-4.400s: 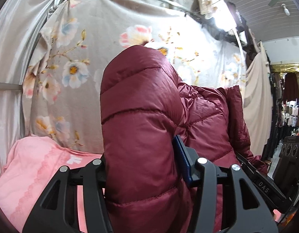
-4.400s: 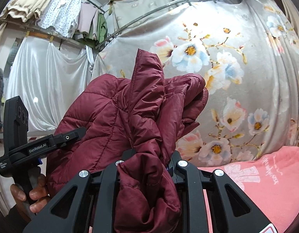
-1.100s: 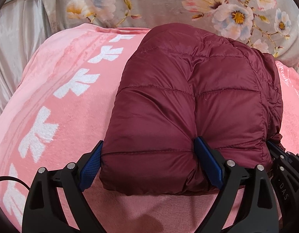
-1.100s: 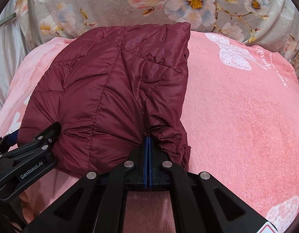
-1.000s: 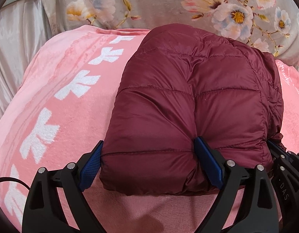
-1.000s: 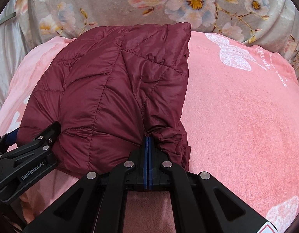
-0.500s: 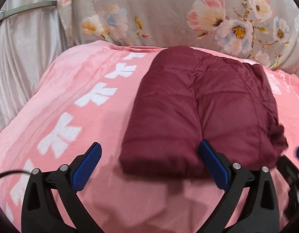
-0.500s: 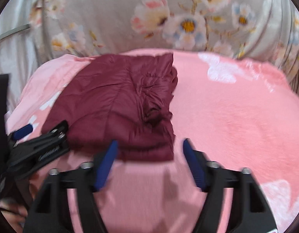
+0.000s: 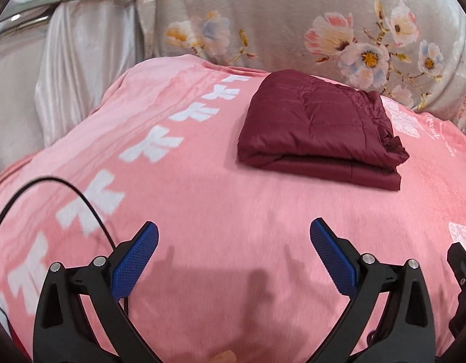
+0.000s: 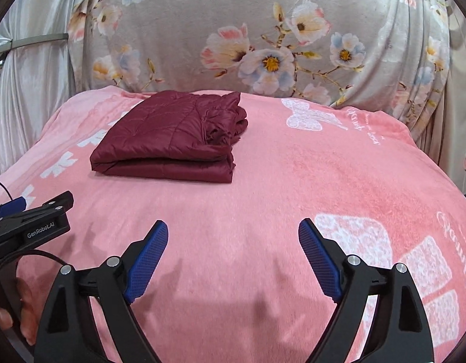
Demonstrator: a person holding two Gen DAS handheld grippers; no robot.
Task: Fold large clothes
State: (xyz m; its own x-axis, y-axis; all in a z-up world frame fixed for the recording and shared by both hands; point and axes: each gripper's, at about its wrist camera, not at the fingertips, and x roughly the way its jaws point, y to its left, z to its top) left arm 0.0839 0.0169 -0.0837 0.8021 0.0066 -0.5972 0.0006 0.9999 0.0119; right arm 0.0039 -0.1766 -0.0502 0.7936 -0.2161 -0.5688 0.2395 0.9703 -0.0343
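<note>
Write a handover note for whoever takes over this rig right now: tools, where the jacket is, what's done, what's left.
Left tool: open, empty, clear of the jacket.
Right tool: jaws have just been opening, now wide, nothing between them.
Maroon puffer jacket: folded into a compact stack, lying on the pink blanket toward its far left part, in front of the floral cloth. Neither tool touches it.
Done: fold made, jacket set down and released.
Left: possibly tidy the bunched edge on the stack's right side; otherwise this garment looks finished. No other clothes to fold are in view.
</note>
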